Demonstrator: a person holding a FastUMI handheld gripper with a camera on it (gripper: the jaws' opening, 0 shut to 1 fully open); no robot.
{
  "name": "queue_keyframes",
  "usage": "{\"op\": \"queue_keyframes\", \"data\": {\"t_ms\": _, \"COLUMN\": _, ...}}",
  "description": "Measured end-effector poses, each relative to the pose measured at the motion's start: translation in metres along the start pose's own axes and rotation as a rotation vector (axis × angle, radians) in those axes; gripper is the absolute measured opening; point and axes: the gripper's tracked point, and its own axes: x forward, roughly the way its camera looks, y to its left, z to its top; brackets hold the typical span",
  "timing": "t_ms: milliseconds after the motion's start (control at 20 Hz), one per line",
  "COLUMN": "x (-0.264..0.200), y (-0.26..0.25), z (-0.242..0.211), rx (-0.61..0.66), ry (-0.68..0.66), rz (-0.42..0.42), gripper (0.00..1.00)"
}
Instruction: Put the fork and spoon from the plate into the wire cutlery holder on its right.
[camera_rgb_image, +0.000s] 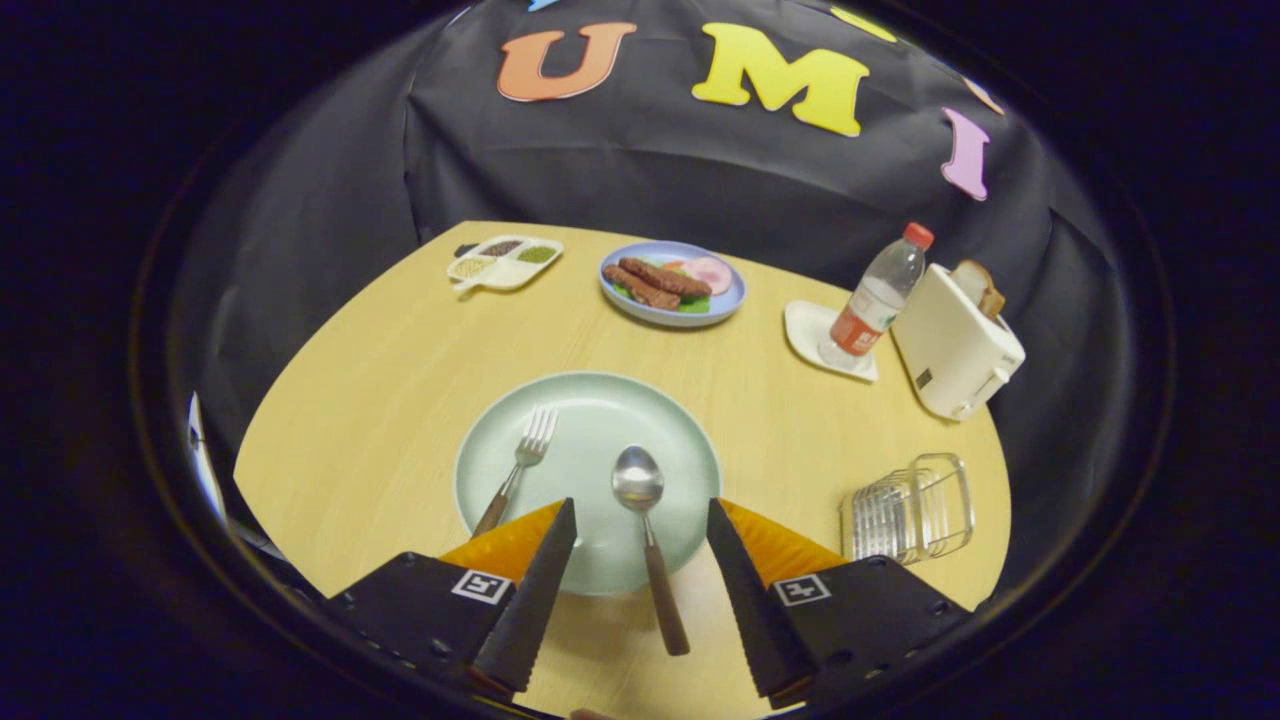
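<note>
A pale green round plate (600, 420) sits on the wooden table. On its left side lies a fork (520, 467), tines pointing away, its brown handle running off the near rim. Toward the middle lies a spoon (648, 540), bowl up, its brown handle also overhanging the near edge. To the right, well apart from the plate, stands the wire cutlery holder (912, 510), seemingly empty.

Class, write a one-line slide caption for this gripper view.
Open tongs straddle the spoon on the green plate, fork alongside.
</note>
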Motion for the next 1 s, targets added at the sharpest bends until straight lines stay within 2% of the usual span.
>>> {"op": "queue_keyframes", "data": {"t_ms": 300, "x": 0.038, "y": 0.003, "z": -0.014, "rx": 0.043, "ry": 0.101, "rz": -0.01, "gripper": 0.7}}
{"op": "queue_keyframes", "data": {"t_ms": 400, "x": 0.045, "y": 0.004, "z": -0.021, "rx": 0.065, "ry": 0.139, "rz": -0.009, "gripper": 0.52}}
{"op": "queue_keyframes", "data": {"t_ms": 500, "x": 0.051, "y": 0.003, "z": -0.024, "rx": 0.072, "ry": 0.156, "rz": -0.013, "gripper": 0.49}}
{"op": "queue_keyframes", "data": {"t_ms": 550, "x": 0.055, "y": -0.003, "z": -0.026, "rx": 0.068, "ry": 0.165, "rz": -0.045, "gripper": 0.45}}
{"op": "queue_keyframes", "data": {"t_ms": 650, "x": 0.057, "y": -0.001, "z": -0.032, "rx": 0.086, "ry": 0.203, "rz": -0.044, "gripper": 0.23}}
{"op": "queue_keyframes", "data": {"t_ms": 800, "x": 0.057, "y": 0.002, "z": -0.033, "rx": 0.11, "ry": 0.228, "rz": -0.038, "gripper": 0.2}}
{"op": "queue_keyframes", "data": {"t_ms": 850, "x": 0.061, "y": 0.002, "z": -0.036, "rx": 0.102, "ry": 0.242, "rz": -0.037, "gripper": 0.06}}
{"op": "queue_keyframes", "data": {"t_ms": 950, "x": 0.058, "y": 0.004, "z": -0.036, "rx": 0.107, "ry": 0.256, "rz": -0.022, "gripper": 0.08}}
{"op": "queue_keyframes", "data": {"t_ms": 1000, "x": 0.059, "y": 0.005, "z": -0.035, "rx": 0.115, "ry": 0.265, "rz": -0.013, "gripper": 0.04}}
